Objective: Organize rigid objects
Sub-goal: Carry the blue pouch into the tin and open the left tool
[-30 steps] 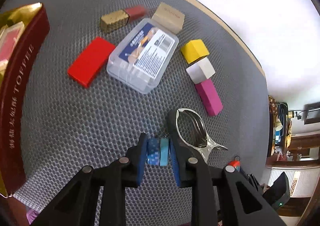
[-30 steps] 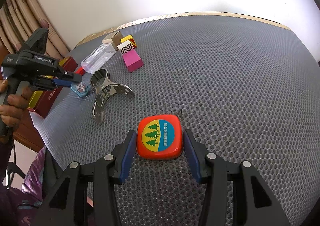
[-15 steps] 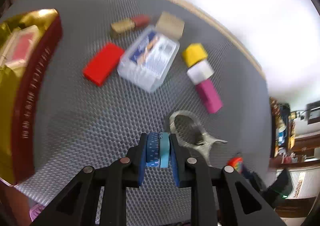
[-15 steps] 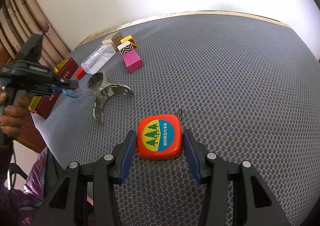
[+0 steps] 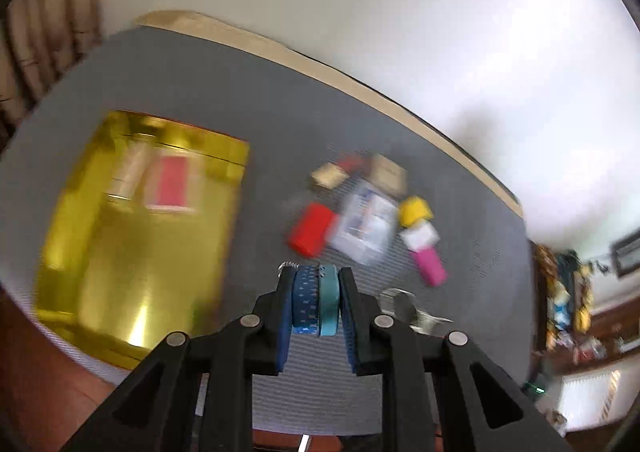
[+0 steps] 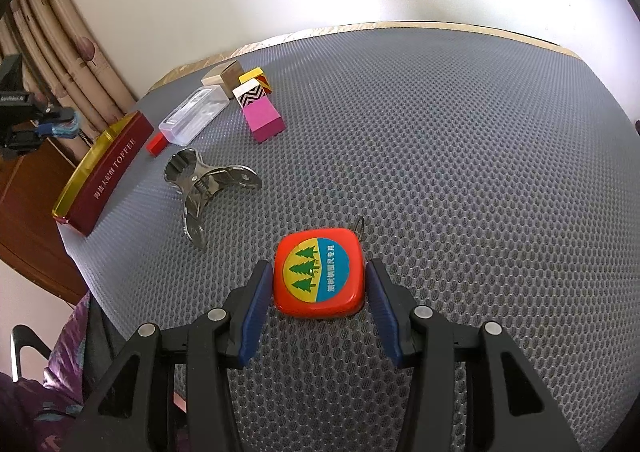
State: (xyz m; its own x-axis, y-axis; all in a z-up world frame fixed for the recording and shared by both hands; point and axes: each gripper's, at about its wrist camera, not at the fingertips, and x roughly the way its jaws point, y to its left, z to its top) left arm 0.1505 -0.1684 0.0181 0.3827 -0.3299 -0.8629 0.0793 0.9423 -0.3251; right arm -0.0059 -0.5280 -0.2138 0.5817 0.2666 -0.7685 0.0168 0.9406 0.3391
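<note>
Up above the grey surface [image 6: 440, 131], the left hand-held gripper [image 5: 314, 302] was clamped on a small blue tape [image 5: 315, 300]. The tape stood on edge between the pads, its flat sides against them, near the gold tin [image 5: 132, 228]. Down on the surface, the orange tape measure [image 6: 318, 272] lay flat between the right hand-held gripper's [image 6: 318, 306] jaws, with small gaps on both sides.
</note>
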